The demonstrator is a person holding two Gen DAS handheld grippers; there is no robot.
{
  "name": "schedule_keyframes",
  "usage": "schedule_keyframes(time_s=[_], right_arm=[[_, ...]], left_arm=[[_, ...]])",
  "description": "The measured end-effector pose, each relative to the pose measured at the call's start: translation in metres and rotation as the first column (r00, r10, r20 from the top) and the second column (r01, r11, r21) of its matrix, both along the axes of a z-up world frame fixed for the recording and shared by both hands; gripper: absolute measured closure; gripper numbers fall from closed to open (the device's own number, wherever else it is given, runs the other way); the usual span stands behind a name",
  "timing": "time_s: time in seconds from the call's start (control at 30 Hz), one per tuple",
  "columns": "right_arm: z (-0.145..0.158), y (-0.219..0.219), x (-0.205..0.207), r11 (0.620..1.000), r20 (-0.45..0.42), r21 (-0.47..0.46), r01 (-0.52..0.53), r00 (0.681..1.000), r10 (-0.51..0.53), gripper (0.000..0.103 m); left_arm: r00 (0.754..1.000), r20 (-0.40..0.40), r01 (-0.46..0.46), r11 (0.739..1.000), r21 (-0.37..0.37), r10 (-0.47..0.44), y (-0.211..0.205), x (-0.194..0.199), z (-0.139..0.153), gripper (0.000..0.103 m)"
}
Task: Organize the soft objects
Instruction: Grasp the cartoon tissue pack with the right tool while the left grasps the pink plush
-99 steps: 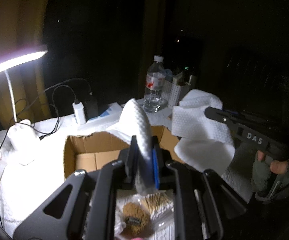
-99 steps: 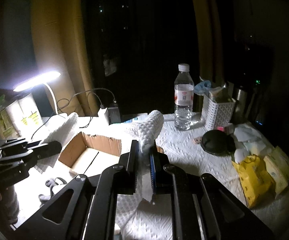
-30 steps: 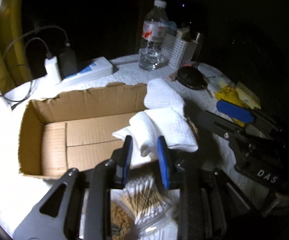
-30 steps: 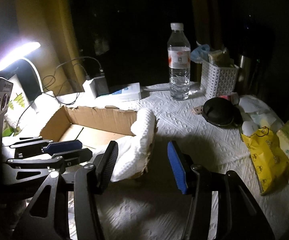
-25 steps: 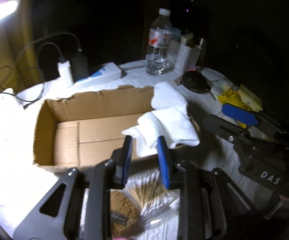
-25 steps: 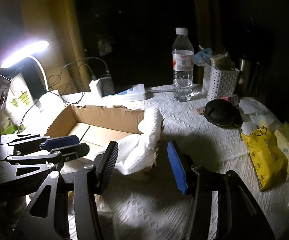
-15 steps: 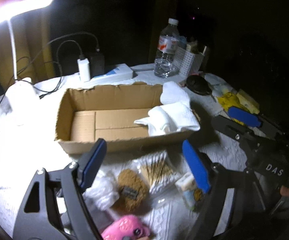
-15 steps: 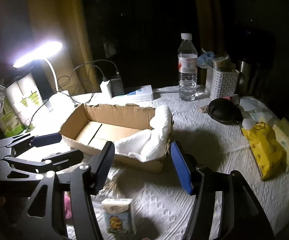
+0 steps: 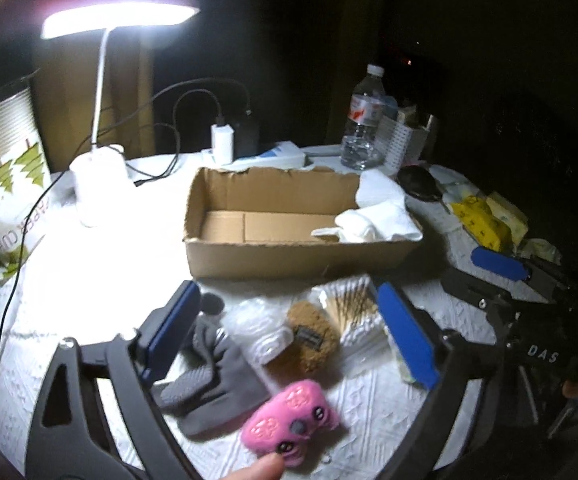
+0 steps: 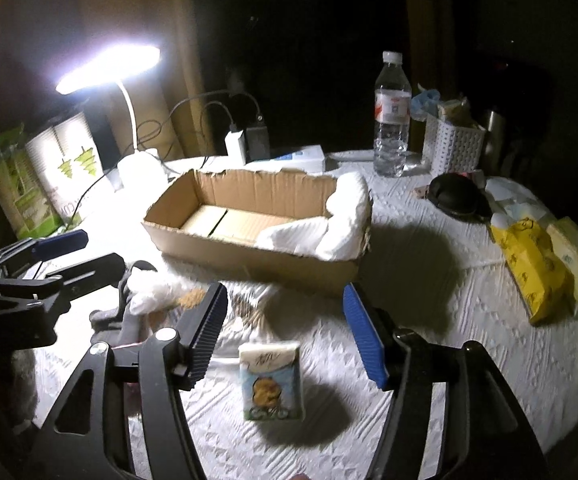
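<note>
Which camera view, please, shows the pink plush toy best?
The left wrist view: the pink plush toy lies whole, low in the picture. The right wrist view shows nothing clearly recognisable as it.

Dark room, glaring desk lamp (image 9: 117, 20), fisheye blur

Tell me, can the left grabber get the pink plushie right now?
Probably yes. The left gripper is open and empty, and the pink plush toy lies uncovered on the table just below its blue fingers, with nothing in the way.
</note>
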State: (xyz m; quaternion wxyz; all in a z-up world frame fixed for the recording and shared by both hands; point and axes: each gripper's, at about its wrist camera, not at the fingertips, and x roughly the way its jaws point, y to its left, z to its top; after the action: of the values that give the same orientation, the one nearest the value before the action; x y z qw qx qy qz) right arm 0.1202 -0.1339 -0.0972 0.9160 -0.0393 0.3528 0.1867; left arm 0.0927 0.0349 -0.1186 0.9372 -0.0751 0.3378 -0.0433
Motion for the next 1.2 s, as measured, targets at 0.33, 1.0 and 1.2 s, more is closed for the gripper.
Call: schedule_keyframes(time_s=[0.33, 1.0, 1.2], right_arm=[[-0.026, 0.009, -0.01, 0.999, -0.057, -0.026, -0.018, 0.998, 0.017, 0.032], [-0.074, 0.008, -0.013, 0.998, -0.152, -0.051, -0.022, 0.988, 0.014, 0.032], [-0.084, 0.005, -0.011, 0.999, -0.175, -0.042, -0.029, 0.984, 0.021, 0.042]], left_arm=[[0.998, -0.059, -0.032, 0.999, -0.027, 0.03, 0.011, -0.021, -0.027, 0.011], [0.986, -0.161, 0.04, 0.999, 0.032, -0.034, -0.02, -0.041, -0.084, 0.012], [0.98, -0.194, 0.061, 0.995, 0.08, -0.045, -0.032, -0.033, -0.093, 0.012]])
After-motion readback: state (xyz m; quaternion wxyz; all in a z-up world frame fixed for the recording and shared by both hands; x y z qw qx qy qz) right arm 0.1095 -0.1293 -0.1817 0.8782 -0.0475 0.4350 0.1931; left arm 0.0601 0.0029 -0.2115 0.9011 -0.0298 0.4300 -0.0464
